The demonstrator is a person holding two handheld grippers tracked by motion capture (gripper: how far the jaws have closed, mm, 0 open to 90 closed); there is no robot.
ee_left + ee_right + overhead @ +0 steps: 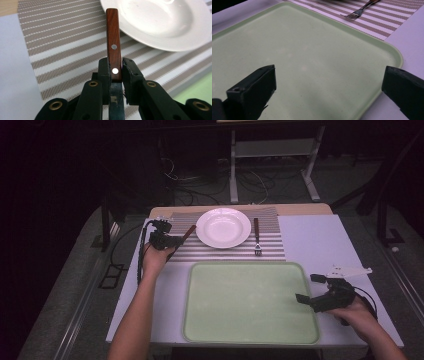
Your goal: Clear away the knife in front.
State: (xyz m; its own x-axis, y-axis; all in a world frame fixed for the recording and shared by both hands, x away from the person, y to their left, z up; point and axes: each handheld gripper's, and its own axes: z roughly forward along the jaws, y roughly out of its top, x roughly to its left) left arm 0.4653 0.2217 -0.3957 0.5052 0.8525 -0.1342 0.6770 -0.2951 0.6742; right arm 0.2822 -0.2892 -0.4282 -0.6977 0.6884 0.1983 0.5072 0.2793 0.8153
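A dim room with cables and a metal stand's legs on the floor lies behind a pale lavender-white table top [320, 240]. At its far side a striped beige-and-white woven placemat [270, 250] carries a round white ceramic plate [223, 227], and to the plate's right lies a metal fork with a brown wooden handle [257, 236], tines toward the person. Nearer the person sits a large pale green rectangular plastic tray [250, 302], bare inside.

The left gripper [170, 241] hovers over the placemat's left edge, just beside the plate. Its jaws are clamped on a knife with a reddish-brown riveted wooden handle [113, 47]: the pads press the handle at its lower rivet, the handle points away past the plate's rim, and the dark blade runs back between the jaws. In the left gripper view the knife looks lifted off the mat, though I cannot tell for sure.

The right gripper [311, 289] rests at the tray's right edge, jaws spread wide with nothing between them
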